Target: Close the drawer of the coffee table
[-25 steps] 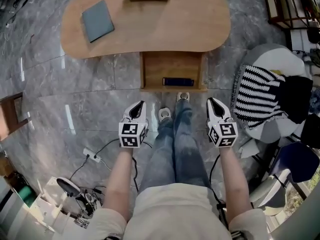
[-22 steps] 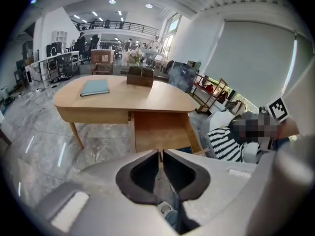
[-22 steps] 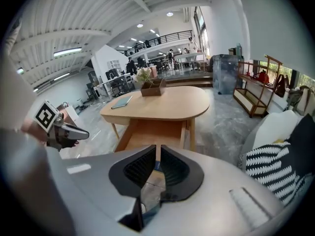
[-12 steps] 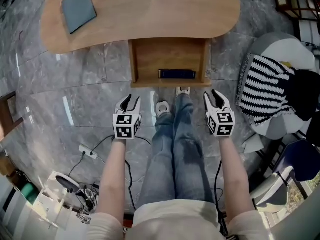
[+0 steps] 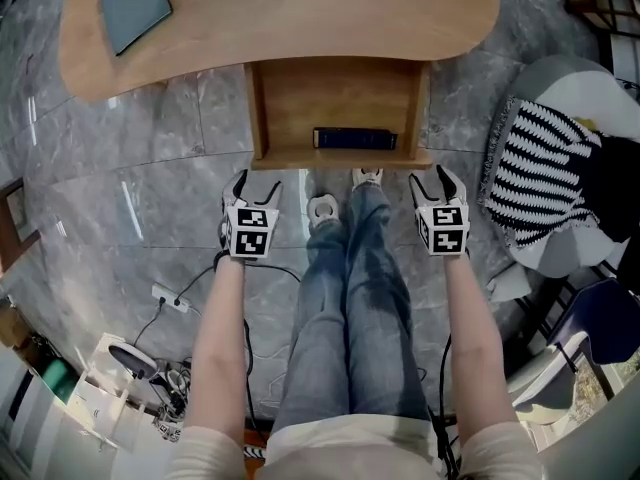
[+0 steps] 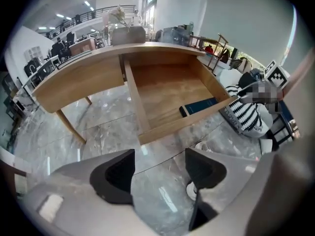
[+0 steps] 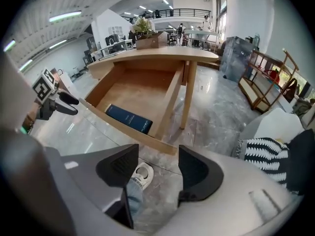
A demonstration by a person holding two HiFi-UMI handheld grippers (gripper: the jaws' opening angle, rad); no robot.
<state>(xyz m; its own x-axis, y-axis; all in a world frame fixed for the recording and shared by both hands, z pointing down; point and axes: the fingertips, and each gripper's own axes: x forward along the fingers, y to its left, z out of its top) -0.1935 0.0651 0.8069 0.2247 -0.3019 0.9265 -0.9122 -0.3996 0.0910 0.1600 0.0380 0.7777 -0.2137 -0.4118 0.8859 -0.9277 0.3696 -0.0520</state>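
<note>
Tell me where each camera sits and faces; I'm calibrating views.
Head view: on the person's head, facing steeply down at the open drawer; shows forearms, legs, left gripper, right gripper.
Left gripper view: on the left gripper, facing the drawer's front; its jaws, just opened, hold nothing.
Right gripper view: on the right gripper, facing the drawer; jaws just opened, empty; a shoe beyond.
Shared: all show the drawer's blue book.

A book [image 5: 354, 138] lies in the drawer [image 5: 300, 103] jutting out beneath the coffee table [image 5: 300, 18].

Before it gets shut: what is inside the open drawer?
A dark blue book by the drawer front; otherwise bare wood. The far end under the tabletop is partly hidden.
</note>
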